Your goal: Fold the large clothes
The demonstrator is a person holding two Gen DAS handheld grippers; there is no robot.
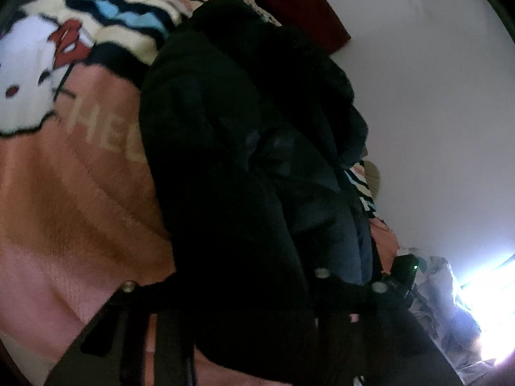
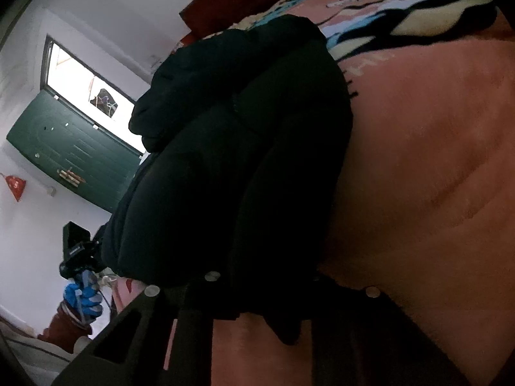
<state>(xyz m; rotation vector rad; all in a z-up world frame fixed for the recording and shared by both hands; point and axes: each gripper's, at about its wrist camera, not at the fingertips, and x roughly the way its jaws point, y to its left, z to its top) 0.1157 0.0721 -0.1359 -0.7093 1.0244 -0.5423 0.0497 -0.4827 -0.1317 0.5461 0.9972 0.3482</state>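
Big black puffy coat (image 1: 244,148) lies on pink cat blanket (image 1: 80,209). Left gripper (image 1: 225,308) & right gripper (image 2: 260,292) both pinch its near edge.

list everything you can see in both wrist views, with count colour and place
jacket: one, black, padded, bunched along the middle of the bed
blanket: one, pink with a white cartoon cat and black, cream and blue stripes, spread under the jacket
headboard: one, dark red, at the far end of the bed
wall: white, beside the bed
door: one, green, swung open at a bright doorway
red ornament: one, hanging on the wall near the door
gloved hand: one, blue and grey glove, holding the other tool
left gripper: black, jacket fabric between its fingers
right gripper: black, jacket fabric between its fingers
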